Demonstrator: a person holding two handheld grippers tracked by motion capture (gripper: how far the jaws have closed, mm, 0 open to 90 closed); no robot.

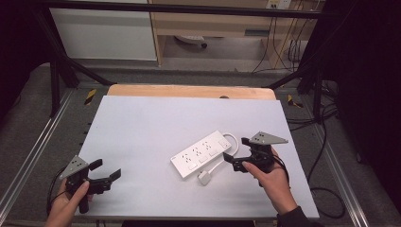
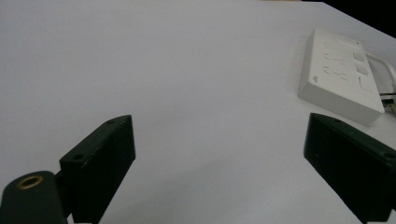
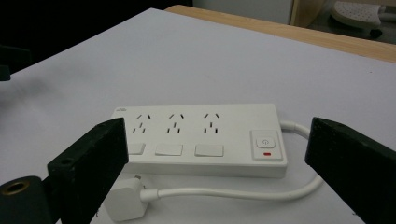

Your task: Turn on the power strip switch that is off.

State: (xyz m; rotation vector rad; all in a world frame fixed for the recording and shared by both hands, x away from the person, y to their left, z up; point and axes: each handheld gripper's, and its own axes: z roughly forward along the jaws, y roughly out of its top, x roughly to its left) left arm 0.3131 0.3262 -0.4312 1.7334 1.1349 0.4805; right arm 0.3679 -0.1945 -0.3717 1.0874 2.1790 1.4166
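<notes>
White power strip (image 1: 202, 153), long axis diagonal across the table (image 1: 142, 123): just beside the wide-open right gripper (image 1: 238, 154), well apart from the wide-open, empty left gripper (image 1: 108, 171).

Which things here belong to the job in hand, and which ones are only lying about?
Part of the job:
- white power strip
- its cord and plug
- right gripper, fingers open, right beside the strip
- left gripper, open, far from it

Only around:
- wooden board behind the table
- cables on the floor
</notes>
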